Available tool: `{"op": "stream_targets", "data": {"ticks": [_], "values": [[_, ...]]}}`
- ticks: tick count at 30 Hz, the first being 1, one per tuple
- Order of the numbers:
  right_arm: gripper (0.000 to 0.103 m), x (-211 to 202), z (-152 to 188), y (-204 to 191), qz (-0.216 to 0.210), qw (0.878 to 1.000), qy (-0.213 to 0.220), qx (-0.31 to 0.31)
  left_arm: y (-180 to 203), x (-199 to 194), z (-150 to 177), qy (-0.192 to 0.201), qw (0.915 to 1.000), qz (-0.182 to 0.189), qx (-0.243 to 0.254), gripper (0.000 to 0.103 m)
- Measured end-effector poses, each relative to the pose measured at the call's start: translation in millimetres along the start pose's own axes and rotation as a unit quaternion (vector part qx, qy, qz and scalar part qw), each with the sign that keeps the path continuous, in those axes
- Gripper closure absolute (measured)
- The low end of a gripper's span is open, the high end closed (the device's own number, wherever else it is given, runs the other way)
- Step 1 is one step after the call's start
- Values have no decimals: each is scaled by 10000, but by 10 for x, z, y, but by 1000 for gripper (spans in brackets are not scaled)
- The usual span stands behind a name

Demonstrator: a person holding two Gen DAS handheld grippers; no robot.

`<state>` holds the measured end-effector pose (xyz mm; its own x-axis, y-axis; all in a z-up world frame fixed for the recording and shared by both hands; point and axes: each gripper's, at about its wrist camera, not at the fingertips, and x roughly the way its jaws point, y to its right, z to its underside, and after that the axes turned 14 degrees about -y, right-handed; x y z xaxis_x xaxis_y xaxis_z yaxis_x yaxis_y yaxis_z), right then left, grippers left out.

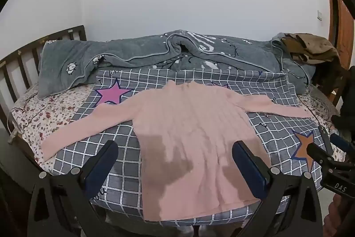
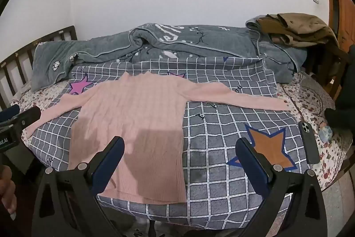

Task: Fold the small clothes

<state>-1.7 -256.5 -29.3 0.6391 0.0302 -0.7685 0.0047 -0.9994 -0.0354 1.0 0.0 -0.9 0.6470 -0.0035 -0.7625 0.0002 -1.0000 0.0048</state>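
Bed (image 1: 66, 117) | pink sweater (image 1: 190, 126) spread flat for folding | left gripper (image 1: 175, 161), right gripper (image 2: 179, 157) both released, holding nothing.

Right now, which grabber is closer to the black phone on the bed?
Right. The right gripper hovers open over the sweater's hem, with the black phone just off to its right. The left gripper hangs open farther left, over the pink sweater.

Even, soft indoor light; tong-shaped shadows fall on the pink sweater (image 1: 188, 126) at lower centre. Fisheye bending and dark vignette crowd the corners.
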Motion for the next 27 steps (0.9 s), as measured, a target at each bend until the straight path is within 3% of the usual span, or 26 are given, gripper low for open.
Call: {"op": "stream_targets", "data": {"ticks": [27], "values": [[4,-92,-12,14,-24,9999,127,28,-48,-93,-5,148,9994,301,-106,0]]}}
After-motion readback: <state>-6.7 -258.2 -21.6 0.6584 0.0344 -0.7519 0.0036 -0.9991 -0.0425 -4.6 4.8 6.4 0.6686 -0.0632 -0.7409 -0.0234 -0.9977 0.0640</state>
